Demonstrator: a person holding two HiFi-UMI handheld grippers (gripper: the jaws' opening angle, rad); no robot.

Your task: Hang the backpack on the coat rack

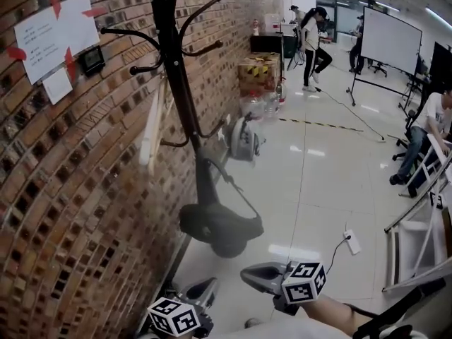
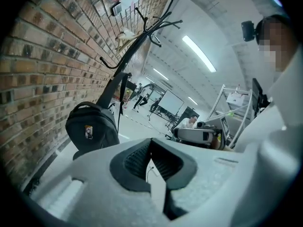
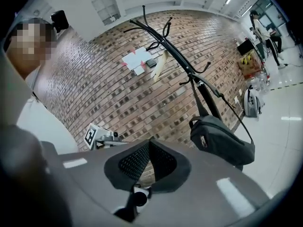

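A black coat rack stands against the brick wall. The dark backpack hangs from it by its strap, low down near the rack's base. It also shows in the left gripper view as the backpack under the rack, and in the right gripper view as the backpack on the rack. My left gripper and right gripper sit at the bottom edge, well short of the bag. Both are shut with nothing between their jaws: left gripper, right gripper.
A cream item hangs on the rack. A grey bag and cardboard boxes line the wall farther on. A power strip lies on the glossy floor. A white metal frame, a seated person and a whiteboard are on the right.
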